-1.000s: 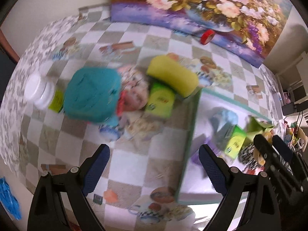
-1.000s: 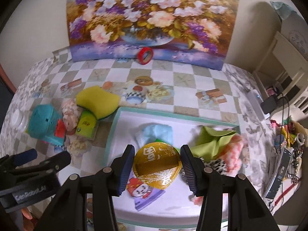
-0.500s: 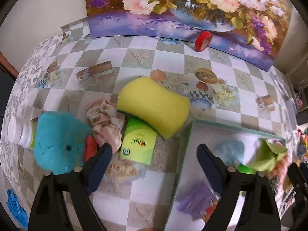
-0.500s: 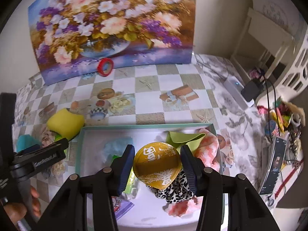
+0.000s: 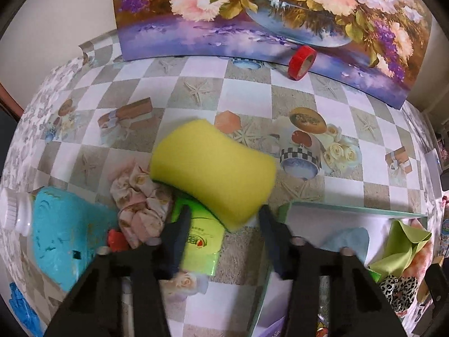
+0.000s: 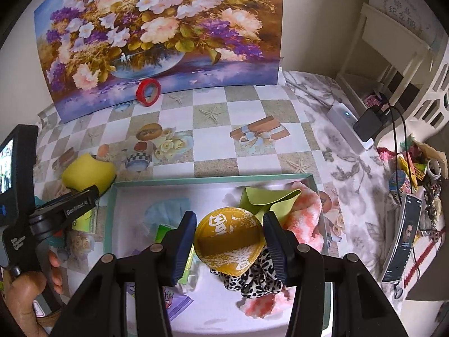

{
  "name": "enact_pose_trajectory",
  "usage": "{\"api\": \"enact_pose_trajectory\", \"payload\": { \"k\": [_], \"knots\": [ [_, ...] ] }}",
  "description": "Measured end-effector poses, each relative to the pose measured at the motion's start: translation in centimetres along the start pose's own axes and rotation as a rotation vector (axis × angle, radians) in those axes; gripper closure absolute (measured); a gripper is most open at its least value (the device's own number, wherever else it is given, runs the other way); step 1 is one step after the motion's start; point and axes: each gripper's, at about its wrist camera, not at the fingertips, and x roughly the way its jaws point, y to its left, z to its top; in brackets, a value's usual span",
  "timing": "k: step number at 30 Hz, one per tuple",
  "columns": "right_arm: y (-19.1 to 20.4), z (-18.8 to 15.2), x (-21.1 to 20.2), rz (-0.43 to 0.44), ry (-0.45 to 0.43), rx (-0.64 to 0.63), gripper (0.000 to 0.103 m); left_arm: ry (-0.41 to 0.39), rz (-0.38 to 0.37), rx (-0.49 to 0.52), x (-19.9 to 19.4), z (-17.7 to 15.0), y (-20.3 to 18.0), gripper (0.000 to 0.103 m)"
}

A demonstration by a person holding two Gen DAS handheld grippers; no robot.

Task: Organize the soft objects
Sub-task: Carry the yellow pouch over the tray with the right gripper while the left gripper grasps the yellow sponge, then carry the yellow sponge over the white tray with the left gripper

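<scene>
Task partway, by the look of it: tray [image 6: 112,196] across lower centre of R view already holding green cloth [image 6: 266,196], pink fluffy item [image 6: 306,210], leopard-print piece [image 6: 252,280], pale blue cloth [image 6: 165,210]. R gripper [image 6: 228,238] over the tray, jaws clamped on yellow round pad [image 6: 228,241], not yet let go. Still outside, centre and lower left of L view: yellow sponge [image 5: 213,168], floral scrunchie [image 5: 140,205], green packet [image 5: 202,241], teal item [image 5: 61,236]. L gripper [image 5: 224,241] jaws apart, straddling near edge of sponge, apparently not yet pinching. Vs 0.5 s ago: L gripper much closer in, jaws narrower, sponge bigger in frame; R view barely changed, pad held the same.
</scene>
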Motion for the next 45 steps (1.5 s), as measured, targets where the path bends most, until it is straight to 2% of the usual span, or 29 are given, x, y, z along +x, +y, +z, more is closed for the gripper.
{"api": "enact_pose_trajectory", "payload": {
  "k": [2, 5, 17, 22, 29, 37, 45],
  "knots": [
    [0.0, 0.0, 0.1, -0.002, 0.003, -0.003, 0.051, 0.003, -0.016, -0.009, 0.3, 0.0, 0.2, 0.072],
    [0.0, 0.0, 0.3, -0.004, 0.008, -0.008, 0.051, -0.010, -0.043, -0.030, 0.2, 0.0, 0.6, 0.076],
    [0.3, -0.1, 0.3, -0.006, 0.009, -0.019, 0.051, -0.023, -0.113, -0.074, -0.8, 0.2, 1.7, 0.081],
    [0.2, -0.1, -0.2, -0.001, -0.001, -0.019, 0.051, -0.043, -0.140, -0.077, -2.8, 0.0, 1.6, 0.082],
    [-0.5, -0.3, -0.7, 0.000, -0.007, -0.002, 0.051, -0.079, -0.221, -0.074, -6.2, -0.7, 1.2, 0.082],
    [-1.9, -0.6, -1.6, -0.005, -0.022, 0.027, 0.051, -0.108, -0.283, 0.068, -9.5, -2.9, -2.4, 0.082],
    [-2.6, -0.9, -1.2, 0.004, -0.009, 0.044, 0.050, -0.082, -0.322, 0.192, -9.6, -4.3, -4.7, 0.082]
  ]
}}
